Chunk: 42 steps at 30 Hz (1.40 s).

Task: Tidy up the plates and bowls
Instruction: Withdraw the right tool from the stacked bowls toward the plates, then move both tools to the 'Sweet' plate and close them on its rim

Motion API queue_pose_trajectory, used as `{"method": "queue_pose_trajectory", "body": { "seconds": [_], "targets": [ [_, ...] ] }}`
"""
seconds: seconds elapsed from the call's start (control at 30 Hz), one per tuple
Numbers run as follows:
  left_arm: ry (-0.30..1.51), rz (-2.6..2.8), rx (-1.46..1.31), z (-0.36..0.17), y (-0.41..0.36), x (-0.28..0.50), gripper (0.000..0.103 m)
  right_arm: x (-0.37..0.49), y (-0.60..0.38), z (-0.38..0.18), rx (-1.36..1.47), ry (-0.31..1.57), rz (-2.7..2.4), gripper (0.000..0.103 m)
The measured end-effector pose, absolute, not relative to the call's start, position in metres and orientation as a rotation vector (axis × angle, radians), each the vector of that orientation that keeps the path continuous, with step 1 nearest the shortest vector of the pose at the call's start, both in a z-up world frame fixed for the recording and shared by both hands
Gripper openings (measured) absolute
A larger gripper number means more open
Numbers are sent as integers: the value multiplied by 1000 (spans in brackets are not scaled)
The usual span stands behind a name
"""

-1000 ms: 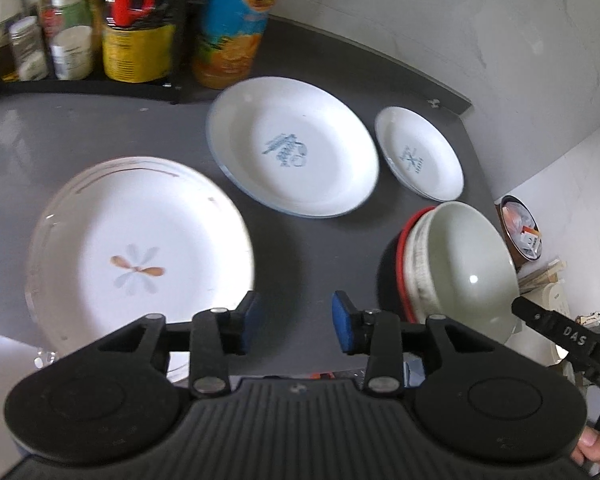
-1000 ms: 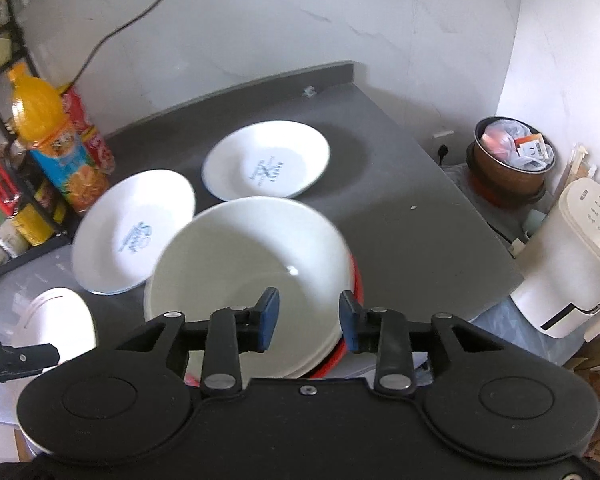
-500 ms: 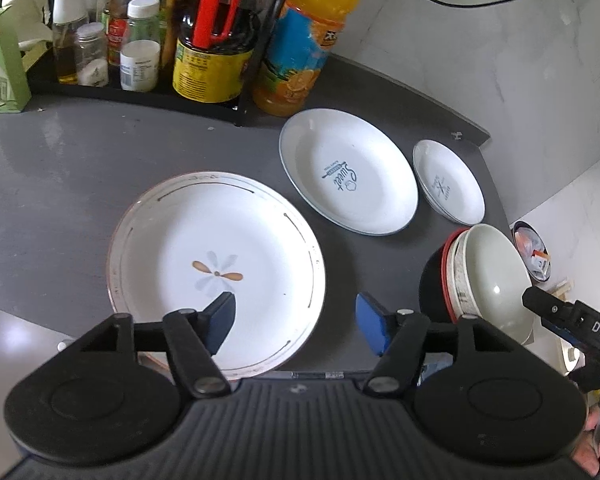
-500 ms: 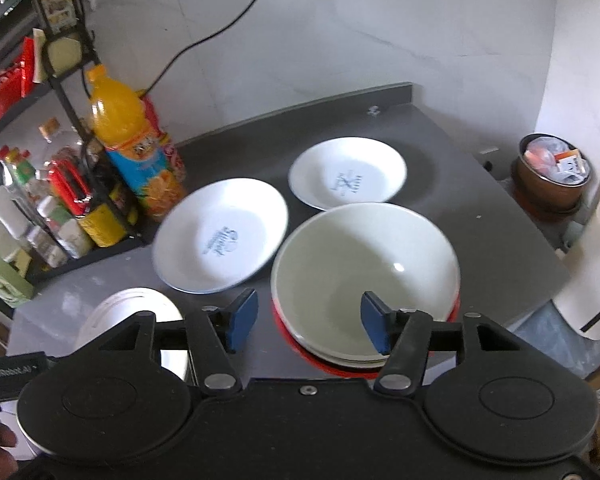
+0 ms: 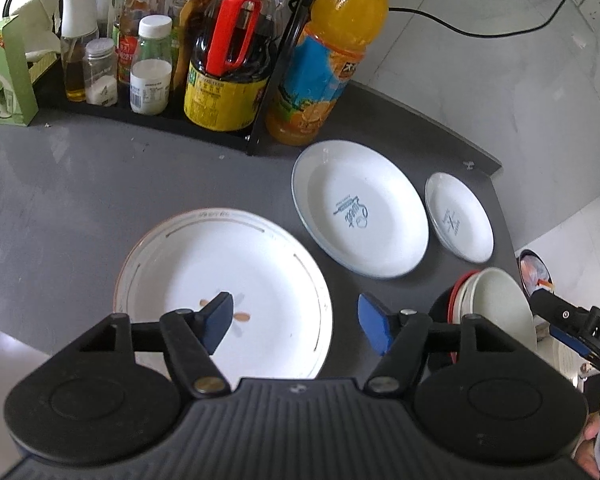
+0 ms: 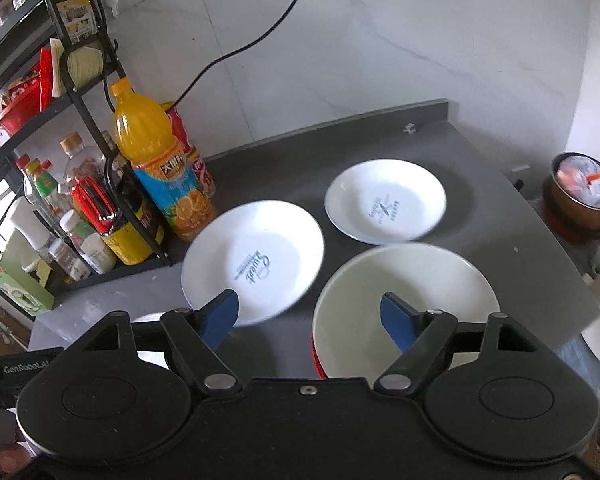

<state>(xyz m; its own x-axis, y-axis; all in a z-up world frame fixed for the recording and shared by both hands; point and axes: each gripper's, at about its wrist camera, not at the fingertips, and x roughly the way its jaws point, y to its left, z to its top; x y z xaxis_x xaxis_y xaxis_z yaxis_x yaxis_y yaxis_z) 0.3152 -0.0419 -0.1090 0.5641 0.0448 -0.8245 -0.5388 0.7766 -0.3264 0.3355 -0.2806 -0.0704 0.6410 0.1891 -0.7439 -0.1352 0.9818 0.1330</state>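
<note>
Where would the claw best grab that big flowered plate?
Probably by its raised rim at the near edge, coming in low from the front. The flowered plate lies flat on the counter, so only the rim offers a lip. The open left claw already hovers there.

Home kitchen, condiment rack [image 5: 148, 60], plates [image 5: 360, 208]

At the upper middle we see an orange juice bottle [image 5: 324, 60] on the grey counter [image 5: 80, 184]. Just left of it we find a black rack [image 6: 88, 92] crowded with bottles, among them a dark jug [image 5: 230, 68] with a red handle. A black cable [image 5: 476, 26] crosses the wall at upper right.
</note>
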Motion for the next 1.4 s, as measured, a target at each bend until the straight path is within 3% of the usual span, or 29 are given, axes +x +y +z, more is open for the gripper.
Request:
{"method": "queue_pose_trajectory", "body": {
  "seconds": [0.43, 1.0, 1.03, 1.1, 1.27, 1.4],
  "targets": [
    [922, 449, -646, -119, -17, 377, 68, 427, -261, -86, 7, 938, 267, 77],
    [1007, 524, -690, -174, 5, 446, 67, 518, -246, -143, -29, 1146, 296, 77],
    [1009, 529, -694, -177, 6, 449, 67, 522, -247, -146, -21, 1161, 302, 76],
    [1012, 531, -707, -183, 8, 453, 67, 531, -248, -155, 7, 1195, 325, 64],
    [1014, 557, -756, -201, 13, 460, 60, 547, -248, -171, 7, 1252, 325, 51],
    [1014, 572, -781, -211, 18, 466, 50, 556, -250, -184, 6, 1295, 318, 41]
  ]
}}
